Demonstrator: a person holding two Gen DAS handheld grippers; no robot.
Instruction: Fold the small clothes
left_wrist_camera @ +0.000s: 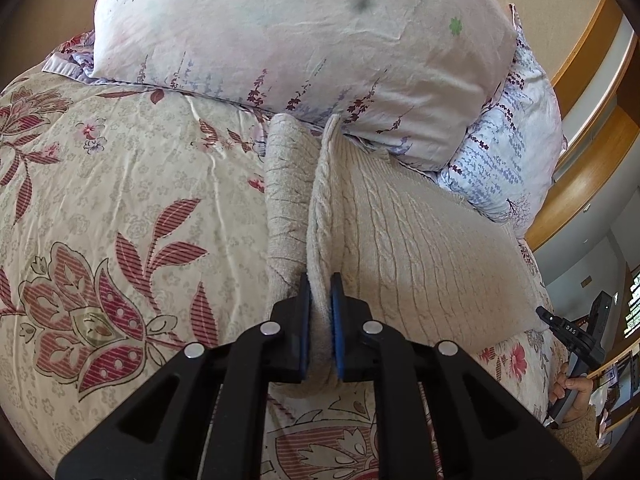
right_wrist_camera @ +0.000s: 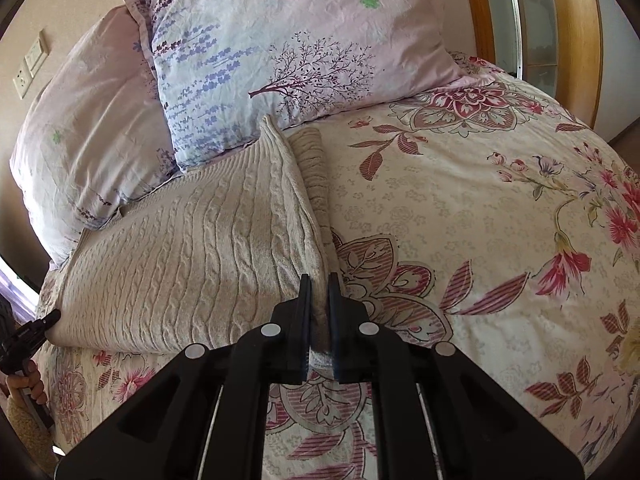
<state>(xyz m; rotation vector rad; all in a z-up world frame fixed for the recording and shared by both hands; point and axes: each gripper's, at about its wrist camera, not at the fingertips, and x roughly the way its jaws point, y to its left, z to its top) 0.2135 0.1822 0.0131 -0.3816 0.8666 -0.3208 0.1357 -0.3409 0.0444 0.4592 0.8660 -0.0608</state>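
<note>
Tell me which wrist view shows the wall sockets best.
The right wrist view: the wall sockets sit at its upper left edge, on the beige wall behind the pink pillow. The left wrist view shows none of them; there the pillow fills the top and only bare wall shows beside it.

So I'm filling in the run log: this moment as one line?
step: folding | item: cream knit sweater on floral bedspread | left gripper: shut on sweater edge | right gripper: shut on opposite edge

A bed with a floral cover carries a cream cable-knit sweater and two pale floral pillows at its head, touching the sweater.
</note>
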